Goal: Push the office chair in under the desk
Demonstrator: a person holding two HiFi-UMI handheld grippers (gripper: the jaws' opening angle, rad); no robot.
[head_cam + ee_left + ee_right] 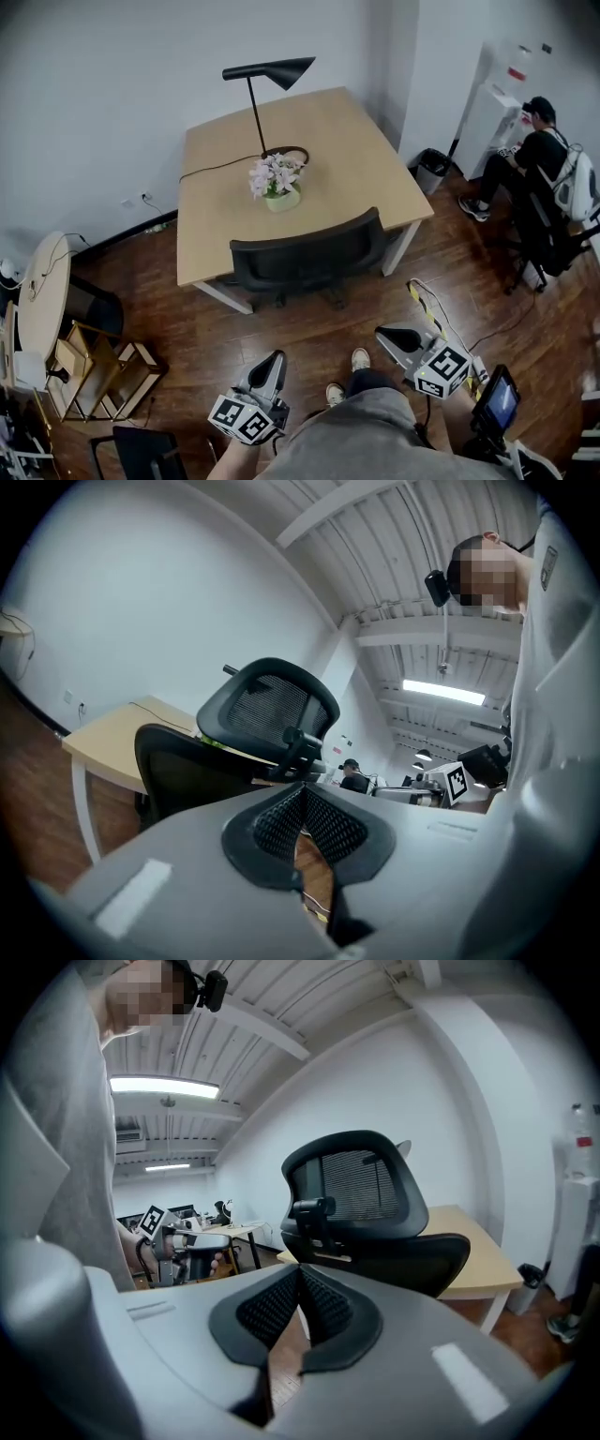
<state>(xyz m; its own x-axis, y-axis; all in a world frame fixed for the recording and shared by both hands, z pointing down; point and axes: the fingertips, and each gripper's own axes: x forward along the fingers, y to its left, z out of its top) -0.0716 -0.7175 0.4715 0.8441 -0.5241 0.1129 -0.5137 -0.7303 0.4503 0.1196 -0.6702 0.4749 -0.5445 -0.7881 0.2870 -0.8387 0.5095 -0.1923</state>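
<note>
Showing wood floor point(309, 328) under and around both sets of fingers. Well ahead of fingers: pale wood surface point(328, 141), against white wall. Between fingers and surface: black office chair point(309, 255), backrest facing fingers and sitting right at near edge of surface, well apart from fingertips, untouched. Far right of right fingers: seated person point(534, 155) in black, by the wall. On surface, beyond chair: black desk lamp point(267, 73), cable running off to the left; pot of pale flowers point(277, 183) just in front of lamp base. Left gripper point(276, 358) low over floor, aimed toward chair; fingers point(281, 822) clenched, mesh pads pressed together, nothing between. Right gripper point(382, 333) beside it, same aim; fingers point(272, 1307) clenched too, pads meeting, empty.
</note>
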